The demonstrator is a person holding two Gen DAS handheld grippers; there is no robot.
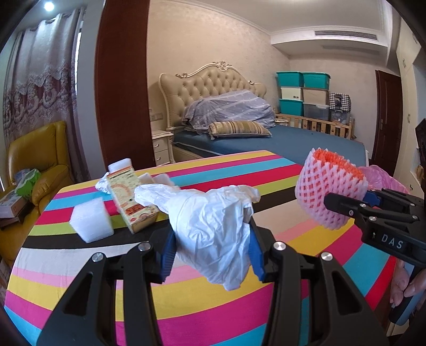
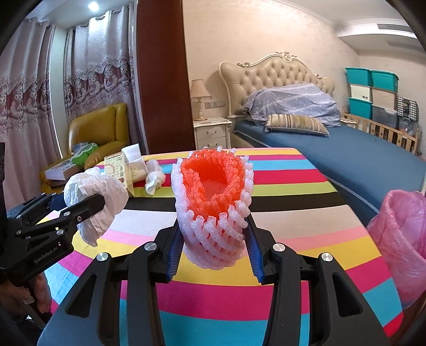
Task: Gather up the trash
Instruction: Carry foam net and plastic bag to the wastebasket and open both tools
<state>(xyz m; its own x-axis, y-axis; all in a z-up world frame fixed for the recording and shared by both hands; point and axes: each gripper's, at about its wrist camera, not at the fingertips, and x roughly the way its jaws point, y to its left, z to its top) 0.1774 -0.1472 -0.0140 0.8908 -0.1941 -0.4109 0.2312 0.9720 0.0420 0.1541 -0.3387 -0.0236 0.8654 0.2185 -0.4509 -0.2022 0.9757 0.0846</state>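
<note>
Above the striped desk [image 1: 202,300], left tool [image 1: 213,244] pinches a white glove [image 1: 213,229]; right tool [image 2: 213,248] pinches a foam net [image 2: 213,197]. Carton [image 1: 130,199] lies on desk; pink bag [image 2: 402,239] at right.

The room is bright. A round ceiling lamp [image 1: 48,5] glares white in the upper left of both views. Daylight glows through the curtains [image 2: 34,87] on the left. Shadows are soft. Straight walls bend near the edges, and the corners go black. Things look mostly sharp.
</note>
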